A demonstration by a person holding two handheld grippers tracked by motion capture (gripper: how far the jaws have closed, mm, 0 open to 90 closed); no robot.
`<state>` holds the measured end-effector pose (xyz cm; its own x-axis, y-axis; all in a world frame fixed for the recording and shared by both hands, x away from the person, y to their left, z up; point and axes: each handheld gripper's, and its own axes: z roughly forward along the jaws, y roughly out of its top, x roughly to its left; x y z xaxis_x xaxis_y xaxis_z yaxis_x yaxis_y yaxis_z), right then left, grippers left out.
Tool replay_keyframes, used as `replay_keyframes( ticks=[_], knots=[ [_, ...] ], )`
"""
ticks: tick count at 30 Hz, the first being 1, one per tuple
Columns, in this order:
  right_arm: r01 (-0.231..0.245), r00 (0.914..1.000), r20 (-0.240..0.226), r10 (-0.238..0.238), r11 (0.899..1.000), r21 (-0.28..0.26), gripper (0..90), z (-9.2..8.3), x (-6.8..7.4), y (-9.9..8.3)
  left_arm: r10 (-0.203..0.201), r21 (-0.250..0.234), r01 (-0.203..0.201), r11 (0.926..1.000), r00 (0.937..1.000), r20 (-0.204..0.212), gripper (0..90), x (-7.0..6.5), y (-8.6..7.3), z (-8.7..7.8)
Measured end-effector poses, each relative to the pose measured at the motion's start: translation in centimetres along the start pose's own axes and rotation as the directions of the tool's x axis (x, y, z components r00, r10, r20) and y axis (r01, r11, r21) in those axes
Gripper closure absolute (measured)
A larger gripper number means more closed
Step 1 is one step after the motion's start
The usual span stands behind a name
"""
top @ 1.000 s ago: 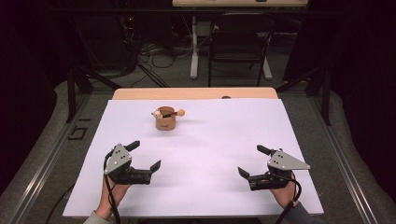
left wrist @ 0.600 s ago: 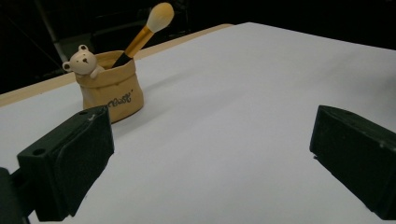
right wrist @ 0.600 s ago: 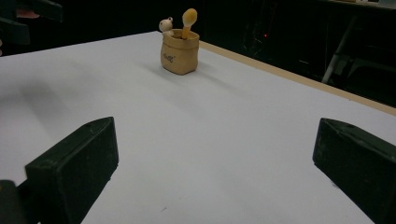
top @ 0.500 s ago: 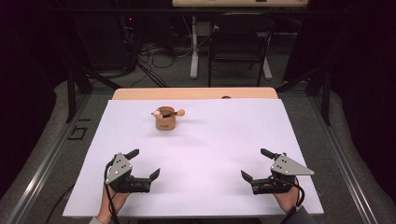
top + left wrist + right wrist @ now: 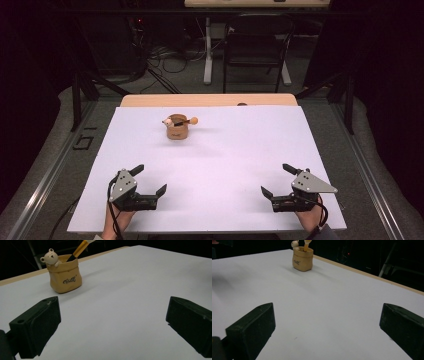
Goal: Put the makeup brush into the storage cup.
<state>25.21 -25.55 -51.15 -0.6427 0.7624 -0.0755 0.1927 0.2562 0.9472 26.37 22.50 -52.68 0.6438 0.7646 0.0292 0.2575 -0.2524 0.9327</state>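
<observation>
**Op:** On my side the left gripper has its jaws spread wide with nothing between them, just bare white surface. The hand behind it comes in low from the near edge, and the jaws point up the surface toward the pouch pot.

**Desk:** And the other one?

**Op:** Same story. The right gripper has its jaws wide apart and empty, and they touch nothing that I can make out. Its hand sits at the near edge too, well to the right of the pot, with the jaws angled inward.

**Desk:** Where is the pot itself?

**Op:** Far from both grippers, near the far edge of the surface and left of its middle. It's a tan pouch-shaped pot with a small bear figure on its rim and a brush leaning out of it.

**Desk:** Anything you can't read?

**Op:** The brush's upper end is cut off in the left gripper view, and the writing on the pot is too small for me to read.
</observation>
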Motion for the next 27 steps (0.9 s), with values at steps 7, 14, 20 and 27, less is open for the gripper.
replay_keyframes(
  ticks=[7, 14, 20, 27],
  knots=[
    [0.002, 0.9999, 0.01, -0.002, 1.0, 0.021, 0.0, -0.3, 0.1, -0.5, -0.013, 0.014, 0.013, 0.9998, 0.9997, -0.019, 0.2, 0.4, -0.7, -0.6],
    [-0.009, 0.9999, 0.007, 0.009, 0.999, 0.038, 0.0, -0.3, 0.0, -1.1, -0.023, 0.043, 0.025, 0.9988, 0.9991, -0.036, 0.2, 0.8, -1.6, -1.0],
    [-0.006, 1.0, -0.002, 0.006, 0.998, 0.059, 0.0, -0.1, 0.0, -1.3, -0.043, 0.077, 0.045, 0.996, 0.9986, -0.031, 0.2, 1.4, -2.1, -0.4],
    [-0.01, 0.9999, 0.009, 0.009, 0.998, 0.063, 0.0, -0.3, -0.2, -1.2, -0.034, 0.082, 0.036, 0.996, 0.9991, -0.027, 0.2, 1.6, -2.1, -0.2]
  ],
)
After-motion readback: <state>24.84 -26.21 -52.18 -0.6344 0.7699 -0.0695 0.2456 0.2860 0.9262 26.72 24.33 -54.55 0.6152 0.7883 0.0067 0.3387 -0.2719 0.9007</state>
